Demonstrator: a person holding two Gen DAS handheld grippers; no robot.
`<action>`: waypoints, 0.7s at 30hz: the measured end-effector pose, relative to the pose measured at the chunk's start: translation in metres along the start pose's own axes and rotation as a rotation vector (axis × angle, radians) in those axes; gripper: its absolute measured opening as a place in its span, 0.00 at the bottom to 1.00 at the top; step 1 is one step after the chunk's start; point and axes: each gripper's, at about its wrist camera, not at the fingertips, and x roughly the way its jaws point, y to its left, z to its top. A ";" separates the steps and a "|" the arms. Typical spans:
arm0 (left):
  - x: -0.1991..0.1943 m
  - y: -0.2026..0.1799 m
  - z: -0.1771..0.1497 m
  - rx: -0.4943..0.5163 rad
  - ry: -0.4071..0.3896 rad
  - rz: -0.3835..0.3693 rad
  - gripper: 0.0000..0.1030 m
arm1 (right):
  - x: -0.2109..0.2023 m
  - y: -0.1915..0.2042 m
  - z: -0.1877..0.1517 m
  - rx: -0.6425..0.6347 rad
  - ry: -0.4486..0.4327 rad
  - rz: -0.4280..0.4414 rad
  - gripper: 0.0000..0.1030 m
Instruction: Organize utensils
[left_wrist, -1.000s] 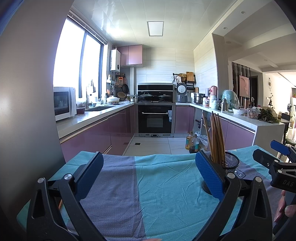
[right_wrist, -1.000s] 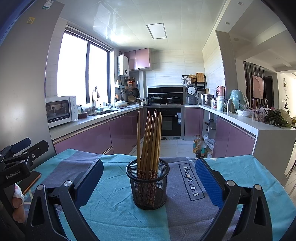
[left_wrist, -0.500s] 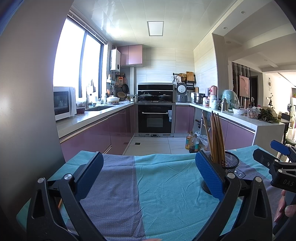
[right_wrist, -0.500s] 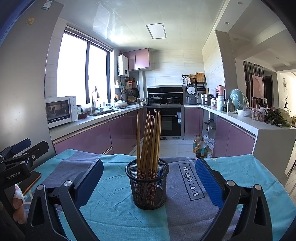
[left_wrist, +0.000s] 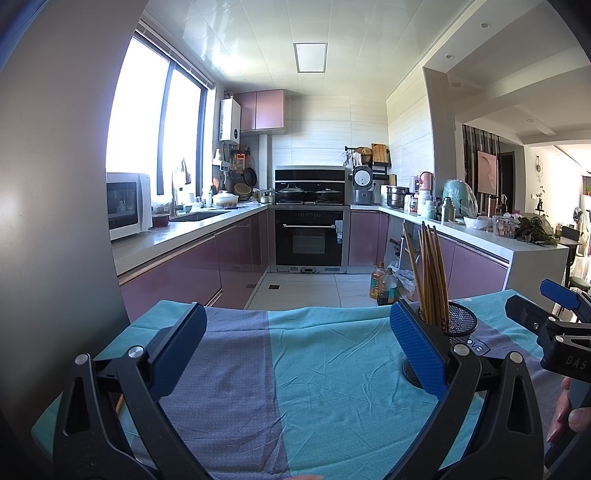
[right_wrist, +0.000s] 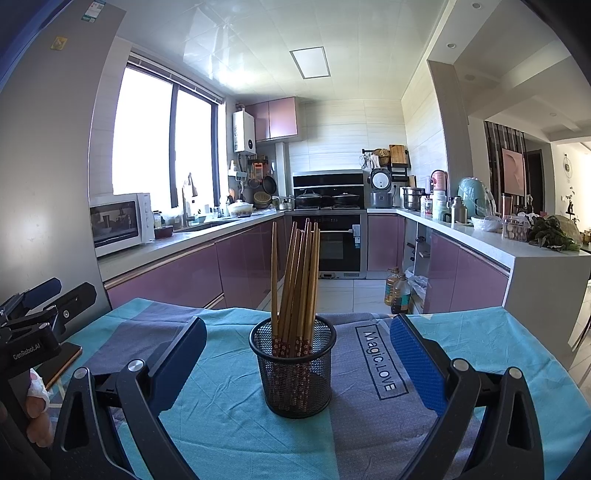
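Change: nothing is shifting since the earlier frames; both claws, the holder and the sticks are sitting where they were.
Chopsticks: wooden chopsticks (right_wrist: 295, 280) are standing bunched in a black mesh holder (right_wrist: 293, 369), fanning slightly, one leaning apart to the left of the bunch.
Holder place: it is sitting at lower centre of the right wrist view, on the teal-and-grey cloth (right_wrist: 229, 417) covering the desk; in the left wrist view it is showing at lower right, partly hidden behind the claw's right pad.
Right claw: the right claw (right_wrist: 297, 363) is hanging wide open, gripping nothing, its pads flanking the holder without touching it.
Left claw: the left claw (left_wrist: 295, 349) is also spread open and empty, over bare cloth, well left of the holder.
Risk: the holder is looking light and top-heavy; a pad nudging its rim or the tall sticks is likely tipping it and spilling them. The loose, wrinkled cloth may be dragging along too.
Task state: by my reading, the sticks are already gathered; no loose utensils are showing.
Around: a phone-like slab (right_wrist: 61, 360) is lying at lower left; purple cabinets, oven and oil bottles (right_wrist: 397, 291) are standing beyond, well clear.
Obstruction: nothing is standing between either claw and the holder.
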 end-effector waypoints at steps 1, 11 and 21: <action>0.000 0.000 0.000 0.000 0.002 -0.001 0.95 | 0.000 -0.001 0.000 -0.001 0.002 -0.001 0.94; 0.000 -0.001 0.000 0.002 -0.001 0.002 0.95 | 0.000 0.002 0.000 0.010 -0.002 -0.005 0.94; 0.000 -0.003 0.000 0.002 -0.006 0.003 0.95 | 0.001 0.004 0.000 0.010 -0.005 -0.006 0.94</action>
